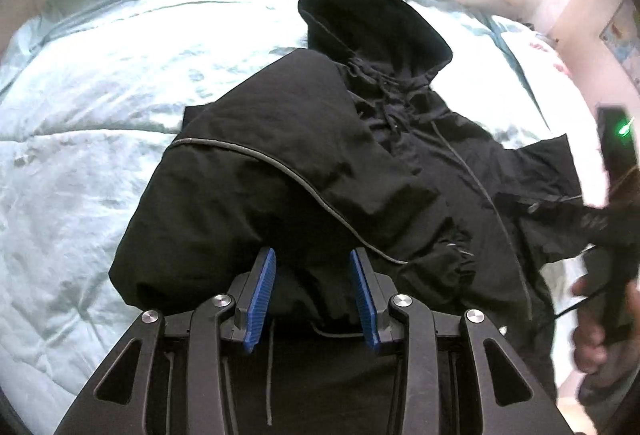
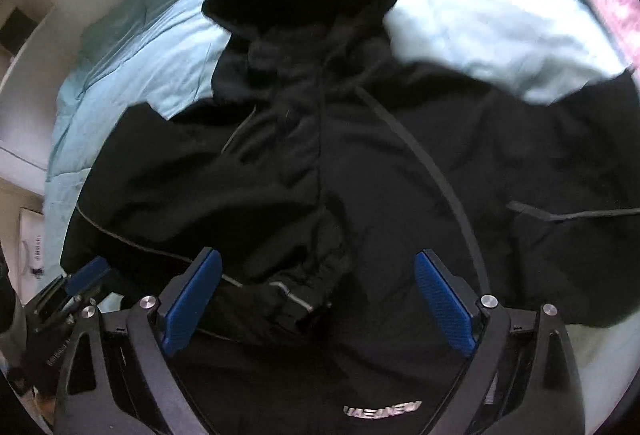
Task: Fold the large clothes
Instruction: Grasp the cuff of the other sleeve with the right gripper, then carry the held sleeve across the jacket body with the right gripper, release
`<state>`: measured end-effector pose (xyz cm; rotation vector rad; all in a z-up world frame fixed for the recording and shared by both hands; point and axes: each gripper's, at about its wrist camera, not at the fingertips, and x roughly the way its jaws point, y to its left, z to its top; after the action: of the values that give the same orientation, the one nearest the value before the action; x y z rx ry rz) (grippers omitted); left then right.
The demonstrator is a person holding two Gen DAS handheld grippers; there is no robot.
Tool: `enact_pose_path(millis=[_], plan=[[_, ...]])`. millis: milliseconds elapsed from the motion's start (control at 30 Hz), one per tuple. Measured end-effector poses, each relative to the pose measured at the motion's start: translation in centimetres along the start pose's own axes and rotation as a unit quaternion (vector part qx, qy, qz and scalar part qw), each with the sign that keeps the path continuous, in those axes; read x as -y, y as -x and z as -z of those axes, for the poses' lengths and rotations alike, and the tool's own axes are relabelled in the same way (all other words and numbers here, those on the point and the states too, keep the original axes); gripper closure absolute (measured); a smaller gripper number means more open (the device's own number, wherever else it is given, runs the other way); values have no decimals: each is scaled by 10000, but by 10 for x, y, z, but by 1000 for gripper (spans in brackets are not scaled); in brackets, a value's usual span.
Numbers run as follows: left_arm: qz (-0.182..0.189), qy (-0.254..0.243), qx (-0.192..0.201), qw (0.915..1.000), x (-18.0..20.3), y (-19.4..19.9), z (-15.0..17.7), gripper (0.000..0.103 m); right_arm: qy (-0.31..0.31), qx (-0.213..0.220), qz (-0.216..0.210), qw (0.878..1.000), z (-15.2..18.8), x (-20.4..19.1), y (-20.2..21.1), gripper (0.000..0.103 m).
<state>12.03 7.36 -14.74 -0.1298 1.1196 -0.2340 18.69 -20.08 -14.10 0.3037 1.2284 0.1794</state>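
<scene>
two grippers, one jacket, one bed. the left gripper (image 1: pixel 313 295) has its two blue pads (image 1: pixel 261 299) apart with a moderate gap, and black fabric sits between and under them; nothing is pinched, and whether the pads touch the cloth cannot be told. the right gripper (image 2: pixel 318 301) is spread much wider, its blue pads (image 2: pixel 192 301) well apart, hanging over the cuff of the folded sleeve (image 2: pixel 296 295) without clamping anything.

the black hooded jacket (image 1: pixel 304 163) lies front-up on the light blue quilt (image 1: pixel 88 123), hood (image 1: pixel 372 31) toward the far edge of the bed. one sleeve is folded in across the chest (its thin grey piping curves over the shoulder), the other sleeve (image 2: pixel 560 139) lies spread out to the side. one drawcord (image 1: pixel 270 367) hangs down near the left gripper.

near the hem there is silver lettering (image 2: pixel 382 410), seen reversed and too blurred to read. the left gripper also shows at the lower left edge of the right wrist view.
</scene>
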Motion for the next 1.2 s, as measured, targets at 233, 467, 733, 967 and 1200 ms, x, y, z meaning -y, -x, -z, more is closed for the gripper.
enact_pose_path(millis=[233, 467, 733, 967, 1200], plan=[[370, -10, -87, 9993, 2, 4, -1, 63, -227, -796, -48, 9966, 12, -4, -63, 5], [403, -269, 30, 9988, 13, 26, 0, 63, -220, -617, -348, 9972, 20, -14, -71, 52], [570, -493, 630, 9952, 26, 60, -26, 60, 244, 685, 435, 9964, 0, 7, 33, 62], [333, -380, -195, 9985, 30, -39, -34, 59, 262, 812, 1118, 9901, -24, 84, 56, 63], [-332, -318, -1127, 9926, 26, -137, -13, 59, -146, -205, 1308, 9911, 1, 139, -34, 60]])
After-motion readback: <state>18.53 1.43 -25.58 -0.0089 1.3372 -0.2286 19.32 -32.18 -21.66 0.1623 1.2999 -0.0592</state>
